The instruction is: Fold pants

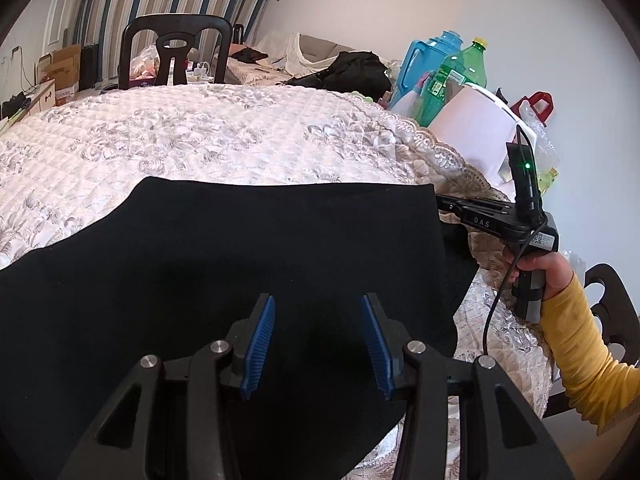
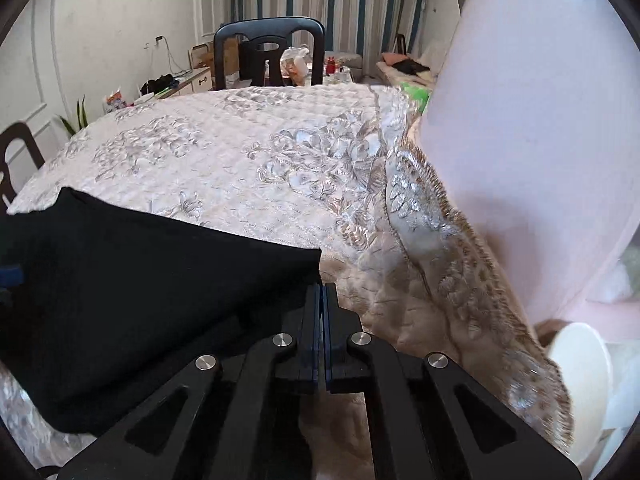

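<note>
Black pants [image 1: 240,260] lie flat on the white quilted tablecloth [image 1: 200,132], their near part running off the front edge. My left gripper [image 1: 318,300] hovers over the middle of the pants, with its blue pads [image 1: 262,344] apart and nothing between them. My right gripper [image 1: 442,200], held by a hand in a yellow sleeve [image 1: 576,340], reaches the far right corner of the pants. In the right wrist view the right gripper [image 2: 322,290] has its fingers pressed together at that corner of the pants [image 2: 140,300], and the fabric appears pinched.
A black chair [image 1: 176,56] stands behind the table, and another chair [image 1: 612,312] is at the right. Green and blue bottles [image 1: 460,72] and a white roll [image 2: 520,120] crowd the table's right end. The tablecloth's lace edge [image 2: 440,240] bunches up beside the right gripper.
</note>
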`<state>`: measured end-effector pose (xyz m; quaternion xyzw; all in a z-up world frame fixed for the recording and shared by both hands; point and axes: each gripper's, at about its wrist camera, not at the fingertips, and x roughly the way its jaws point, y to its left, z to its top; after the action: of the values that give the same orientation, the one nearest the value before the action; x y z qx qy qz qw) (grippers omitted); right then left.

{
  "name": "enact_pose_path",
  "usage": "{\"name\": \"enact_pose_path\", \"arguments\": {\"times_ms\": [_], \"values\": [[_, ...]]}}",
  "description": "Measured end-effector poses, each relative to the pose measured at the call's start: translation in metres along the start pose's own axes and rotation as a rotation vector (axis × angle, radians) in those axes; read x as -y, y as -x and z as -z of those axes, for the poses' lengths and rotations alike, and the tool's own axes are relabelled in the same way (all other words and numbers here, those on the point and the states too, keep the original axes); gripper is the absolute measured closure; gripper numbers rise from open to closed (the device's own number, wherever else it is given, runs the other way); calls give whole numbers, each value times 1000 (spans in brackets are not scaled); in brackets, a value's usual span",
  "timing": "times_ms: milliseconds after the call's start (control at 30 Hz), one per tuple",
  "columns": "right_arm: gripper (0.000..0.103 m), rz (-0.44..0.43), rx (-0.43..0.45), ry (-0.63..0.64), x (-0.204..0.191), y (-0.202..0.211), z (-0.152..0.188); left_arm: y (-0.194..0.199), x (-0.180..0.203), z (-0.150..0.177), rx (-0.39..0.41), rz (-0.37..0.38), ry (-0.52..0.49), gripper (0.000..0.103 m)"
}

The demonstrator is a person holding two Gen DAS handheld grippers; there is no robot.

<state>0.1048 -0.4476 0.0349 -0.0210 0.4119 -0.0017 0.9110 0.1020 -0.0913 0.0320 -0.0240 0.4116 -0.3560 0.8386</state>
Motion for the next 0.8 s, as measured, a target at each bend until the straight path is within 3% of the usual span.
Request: {"name": "enact_pose_path", "arguments": {"times_ms": [233,333,433,533,600,800], "values": [[103,49,-15,88,-9,-13,-9,-9,1,0,-16,13,15,56],[103,56,-52,51,1,-19,-8,-7,2,1,-11,18,14,56],[103,58,-14,-2,11,-5,-4,-6,3,2,-10,8,1,56],[94,16,43,-65,18,20,0,-7,2,2,-13,13,6,56],[81,-38,56,-94,19,32,5,-7,2,2,-9,18,5,56],[81,-151,-32,-79,-7,27,23,-8,5,3,-8,31,2,54]]}}
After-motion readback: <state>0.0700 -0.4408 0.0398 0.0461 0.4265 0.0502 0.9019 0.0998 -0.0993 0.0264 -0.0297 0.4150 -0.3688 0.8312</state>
